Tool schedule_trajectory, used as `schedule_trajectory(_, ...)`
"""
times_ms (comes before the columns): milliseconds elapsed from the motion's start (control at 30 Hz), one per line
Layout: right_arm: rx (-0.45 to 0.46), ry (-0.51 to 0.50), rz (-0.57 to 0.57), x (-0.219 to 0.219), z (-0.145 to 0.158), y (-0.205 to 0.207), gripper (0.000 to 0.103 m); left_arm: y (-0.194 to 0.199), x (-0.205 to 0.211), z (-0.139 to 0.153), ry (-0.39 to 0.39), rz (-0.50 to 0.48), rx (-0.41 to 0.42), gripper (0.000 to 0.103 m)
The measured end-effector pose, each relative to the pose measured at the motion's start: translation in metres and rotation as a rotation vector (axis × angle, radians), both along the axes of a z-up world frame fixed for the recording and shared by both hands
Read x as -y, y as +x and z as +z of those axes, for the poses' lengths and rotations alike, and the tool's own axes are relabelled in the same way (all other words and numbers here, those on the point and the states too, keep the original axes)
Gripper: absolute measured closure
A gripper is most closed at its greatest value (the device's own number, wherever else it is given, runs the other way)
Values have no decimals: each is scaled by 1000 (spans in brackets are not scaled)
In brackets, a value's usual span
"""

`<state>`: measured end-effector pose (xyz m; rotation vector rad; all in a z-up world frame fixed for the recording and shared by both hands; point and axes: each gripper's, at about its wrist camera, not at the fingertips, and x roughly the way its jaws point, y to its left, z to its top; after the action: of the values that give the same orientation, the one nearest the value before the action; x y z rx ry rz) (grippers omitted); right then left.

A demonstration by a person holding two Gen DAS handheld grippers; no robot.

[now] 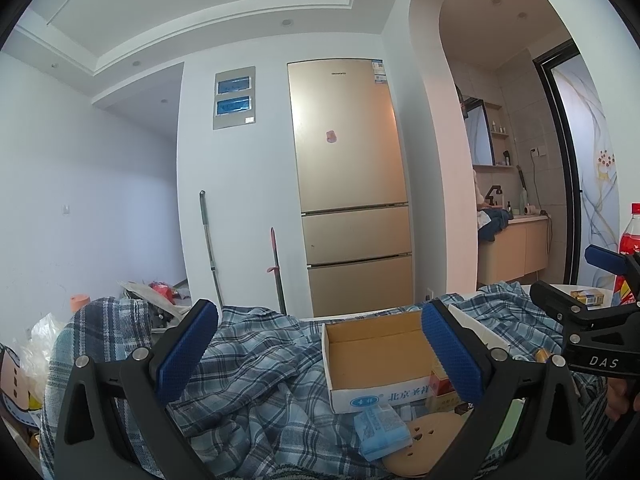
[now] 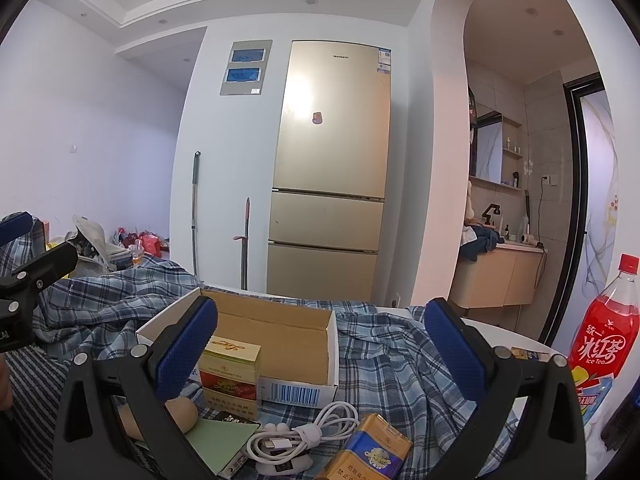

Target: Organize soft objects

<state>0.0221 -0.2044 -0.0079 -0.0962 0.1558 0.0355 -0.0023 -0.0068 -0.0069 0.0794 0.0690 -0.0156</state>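
Plaid cloth [image 1: 256, 364]: rumpled across table, under and around clutter; not gripped.
Cardboard box [image 2: 276, 336]: open, empty, sitting on cloth.
On cloth near box: cigarette pack [image 2: 230, 376], white cable [image 2: 304, 432], blue-gold pack [image 2: 368, 456], tissue packet [image 1: 382, 430].
Left tool [image 1: 316, 356]: released, jaws wide, nothing between.
Right tool [image 2: 320, 354]: released, wide, empty.
Ice tea bottle [image 2: 604, 340]: upright at table edge, right.
Risk: pulling cloth likely drags box and packs, could topple bottle.

The open cardboard box [image 2: 280, 332] stands clear inside; cigarette packs [image 2: 230, 376] crowd its front.
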Motion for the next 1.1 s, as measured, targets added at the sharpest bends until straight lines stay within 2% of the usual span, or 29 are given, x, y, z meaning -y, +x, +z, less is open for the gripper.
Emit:
schedule_trajectory(833, -1, -1, 1, -1, 0, 0, 0, 2, -2, 1, 0, -1, -5, 0)
schedule_trajectory(1100, -26, -11, -23, -3, -2, 6, 0, 11, -2, 0, -14, -52, -55, 0)
